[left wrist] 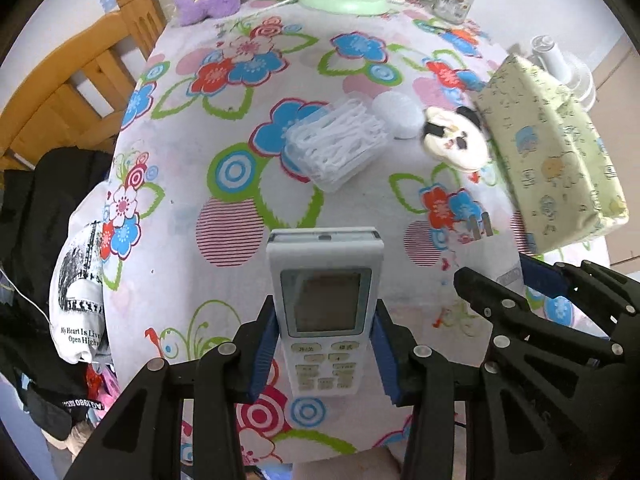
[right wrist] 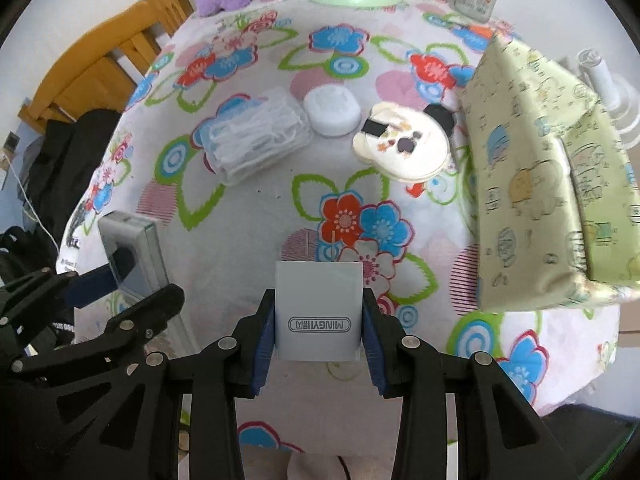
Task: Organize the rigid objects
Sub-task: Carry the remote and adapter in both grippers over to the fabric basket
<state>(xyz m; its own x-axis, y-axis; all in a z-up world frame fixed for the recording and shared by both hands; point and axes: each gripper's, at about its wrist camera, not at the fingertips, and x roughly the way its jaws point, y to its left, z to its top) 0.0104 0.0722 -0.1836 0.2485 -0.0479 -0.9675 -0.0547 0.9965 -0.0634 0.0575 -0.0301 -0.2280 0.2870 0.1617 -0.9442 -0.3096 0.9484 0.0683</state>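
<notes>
Left to right across the flowered tablecloth (left wrist: 192,160). At left, the left gripper (left wrist: 325,354) is clamped by its blue pads on the lower body of a white air-conditioner remote (left wrist: 324,304), held above the table with its screen facing the camera. Beyond it lie a clear box of floss picks (left wrist: 338,146), a white round lid (left wrist: 396,114) and a panda-shaped case (left wrist: 456,136), close together in a row at mid-table. At right, the right gripper (right wrist: 319,340) pinches a small white box (right wrist: 319,310) printed MINGYI, likewise off the table. A pale green printed pouch (right wrist: 548,184) stands at the far right edge, probably the destination.

Risks, as judged: the remote is gripped low, so its long upper end could pivot or slip between the pads. The two grippers ride close together and could collide near the pouch. The soft-looking pouch may fold or tip if an object is pushed against its wall.
</notes>
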